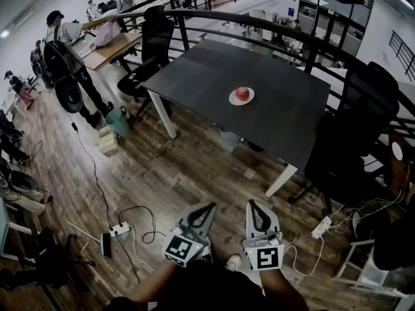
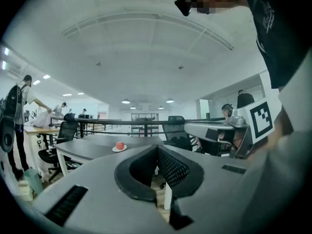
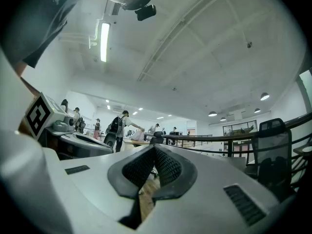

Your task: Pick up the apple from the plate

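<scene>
**Both grippers held low, short of the counter; apple on its plate, untouched**

Pose: the left gripper [image 1: 206,207] and the right gripper [image 1: 254,205] are held side by side close to the person's body, over the wooden floor [image 1: 162,173], and are aimed roughly level toward the dark counter [image 1: 272,118]; both are well apart from it. The left gripper is angled slightly inward; the right is pointed nearly straight ahead. A forearm is seen behind each marker cube in the head view.

Fingers: in the left gripper view the fingers [image 2: 173,167] are seen brought together at the tips with nothing between them; in the right gripper view the fingers [image 3: 168,167] are likewise closed tip to tip on nothing.

Task thing: the red apple [image 1: 242,93] is seen resting on the white plate [image 1: 232,99] near the middle of the counter; in the left gripper view it is found small and distant, just left of the fingertips.

Surroundings: a black chair [image 1: 353,135] is noted at the counter's right side; a white power strip [image 1: 118,229] with cables is noted on the floor to the left of the grippers.

Hidden or unclear: the hands themselves are covered by the gripper bodies and cubes; the forearms are cut off at the lower edge of the head view; in the right gripper view the apple cannot be made out; the lower part of each gripper view is filled by that gripper's own grey body.
</scene>
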